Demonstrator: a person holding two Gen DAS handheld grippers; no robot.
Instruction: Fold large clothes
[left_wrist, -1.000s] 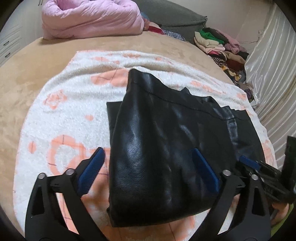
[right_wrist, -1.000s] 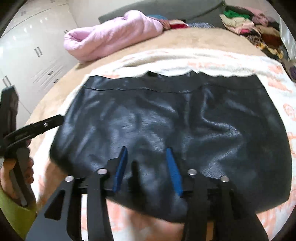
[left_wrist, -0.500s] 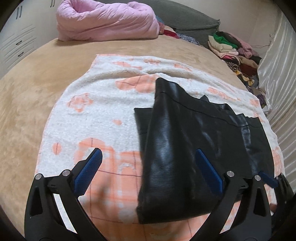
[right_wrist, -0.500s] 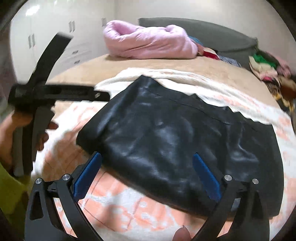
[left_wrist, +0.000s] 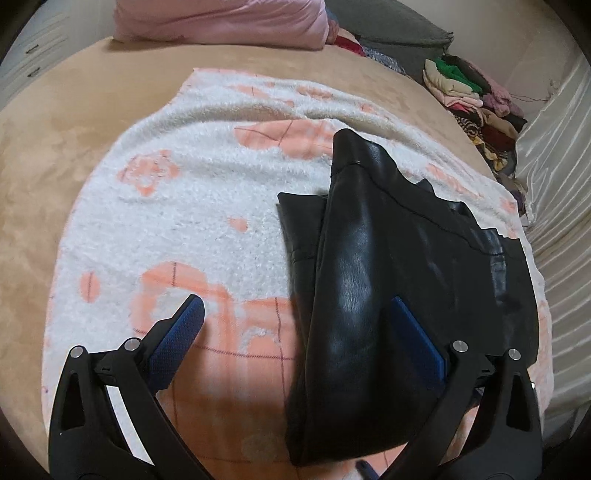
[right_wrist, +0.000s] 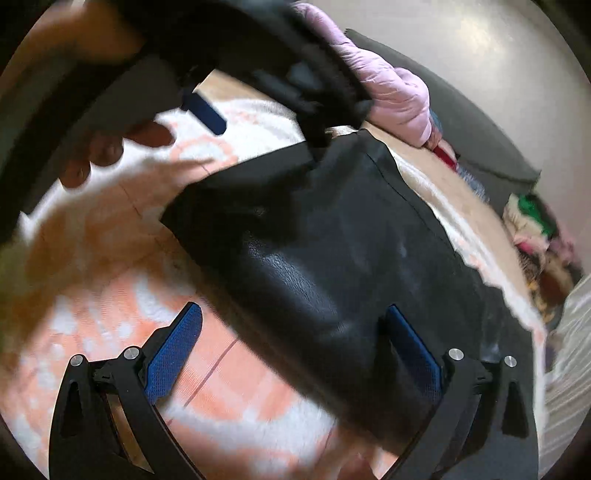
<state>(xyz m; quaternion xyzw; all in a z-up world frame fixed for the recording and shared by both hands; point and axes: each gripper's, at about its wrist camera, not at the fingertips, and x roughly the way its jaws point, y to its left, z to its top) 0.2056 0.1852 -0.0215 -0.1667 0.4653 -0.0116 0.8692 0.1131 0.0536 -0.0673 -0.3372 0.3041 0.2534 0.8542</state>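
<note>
A black leather garment (left_wrist: 369, 266) lies folded on a white and orange towel (left_wrist: 192, 206) spread over the bed. My left gripper (left_wrist: 295, 306) hovers open above the garment's near left edge; its right finger is over the leather and its left finger over bare towel. In the right wrist view the garment (right_wrist: 325, 236) runs slantwise, and my right gripper (right_wrist: 291, 314) stands wide open over its near edge, gripping nothing. A hand (right_wrist: 110, 147) holding the left gripper fills the top left there, with one of its blue pads (right_wrist: 205, 112) showing.
The tan bed cover (left_wrist: 55, 122) surrounds the towel. A pink quilt (left_wrist: 221, 18) and a grey cushion (left_wrist: 388, 33) lie at the far end. A stack of clothes (left_wrist: 465, 92) is at the far right, beside a pale satin curtain (left_wrist: 554, 166).
The right gripper has gone from half shut to wide open and rolled, so its view now tilts. The left gripper has drifted left, leaving the garment toward its right finger.
</note>
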